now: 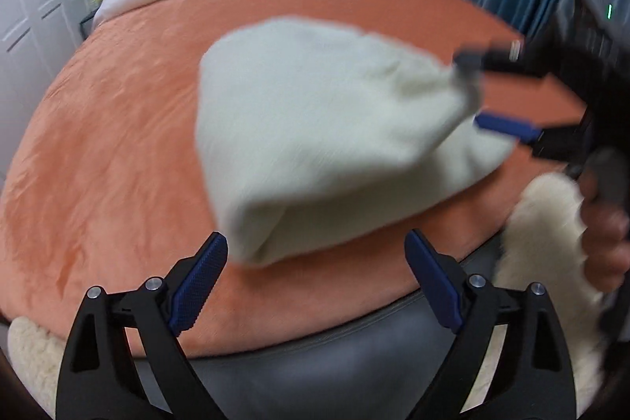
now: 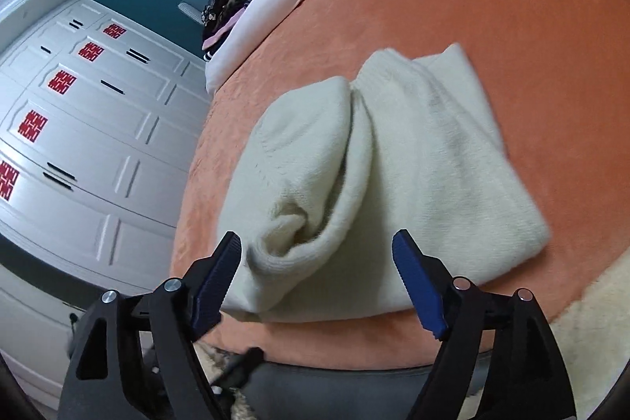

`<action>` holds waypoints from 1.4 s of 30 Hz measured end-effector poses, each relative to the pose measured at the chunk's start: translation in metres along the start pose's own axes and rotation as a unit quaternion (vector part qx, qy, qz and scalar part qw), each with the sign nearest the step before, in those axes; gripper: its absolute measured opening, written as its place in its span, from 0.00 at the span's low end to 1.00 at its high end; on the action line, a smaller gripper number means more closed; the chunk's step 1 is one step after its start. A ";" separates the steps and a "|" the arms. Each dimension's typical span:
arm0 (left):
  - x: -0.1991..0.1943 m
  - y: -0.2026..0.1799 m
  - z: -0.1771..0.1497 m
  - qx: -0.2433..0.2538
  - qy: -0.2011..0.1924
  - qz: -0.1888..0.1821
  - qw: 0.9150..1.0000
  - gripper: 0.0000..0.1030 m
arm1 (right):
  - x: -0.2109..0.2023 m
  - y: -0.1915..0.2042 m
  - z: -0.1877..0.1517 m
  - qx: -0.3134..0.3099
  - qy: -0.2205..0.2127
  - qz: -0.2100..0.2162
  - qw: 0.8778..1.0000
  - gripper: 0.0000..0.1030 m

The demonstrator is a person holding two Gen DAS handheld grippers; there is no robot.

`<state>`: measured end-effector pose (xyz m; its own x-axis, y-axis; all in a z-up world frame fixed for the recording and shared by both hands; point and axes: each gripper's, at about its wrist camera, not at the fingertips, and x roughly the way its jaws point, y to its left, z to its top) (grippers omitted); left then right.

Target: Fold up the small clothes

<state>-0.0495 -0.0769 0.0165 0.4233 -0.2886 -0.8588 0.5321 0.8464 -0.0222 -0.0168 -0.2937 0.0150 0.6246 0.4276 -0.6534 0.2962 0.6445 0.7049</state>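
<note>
Bare orange bedspread (image 2: 492,6) lies open beyond the fingertips (image 2: 230,243), only the cream folded garment (image 2: 393,164) bulking just ahead between them.

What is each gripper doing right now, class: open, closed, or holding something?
Left gripper: open, holding nothing.
Right gripper: open, holding nothing; the cream garment lies loose on the bed.

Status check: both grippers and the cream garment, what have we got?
Left gripper open, nothing between fingers. Right gripper open over garment's near edge, not pinching. Cream garment folded over on orange bedspread. Nothing in the way.
</note>
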 end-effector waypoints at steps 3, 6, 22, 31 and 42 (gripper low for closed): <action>0.017 0.011 -0.005 -0.015 0.012 0.028 0.999 0.83 | 0.021 0.014 0.004 -0.001 0.028 -0.023 0.999 0.77; 0.026 0.031 -0.005 -0.055 0.033 -0.003 0.998 0.44 | 0.029 0.042 0.012 -0.071 0.014 -0.056 0.996 0.24; 0.023 0.022 0.023 -0.105 0.042 -0.065 0.991 0.12 | -0.020 -0.055 0.005 -0.022 -0.047 -0.106 0.993 0.18; -0.026 0.043 0.024 -0.128 0.029 -0.033 0.991 0.48 | -0.075 -0.010 0.013 -0.059 -0.116 -0.184 0.974 0.34; -0.041 0.057 0.038 -0.149 0.016 0.040 0.988 0.61 | 0.096 0.088 -0.013 -0.274 0.094 -0.142 0.947 0.22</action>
<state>-0.0090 -0.0340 0.0701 0.4302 -0.2052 -0.8791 0.2566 0.9615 -0.0989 0.0594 -0.1880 0.0106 0.4210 0.2600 -0.8690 -0.0179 0.9602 0.2786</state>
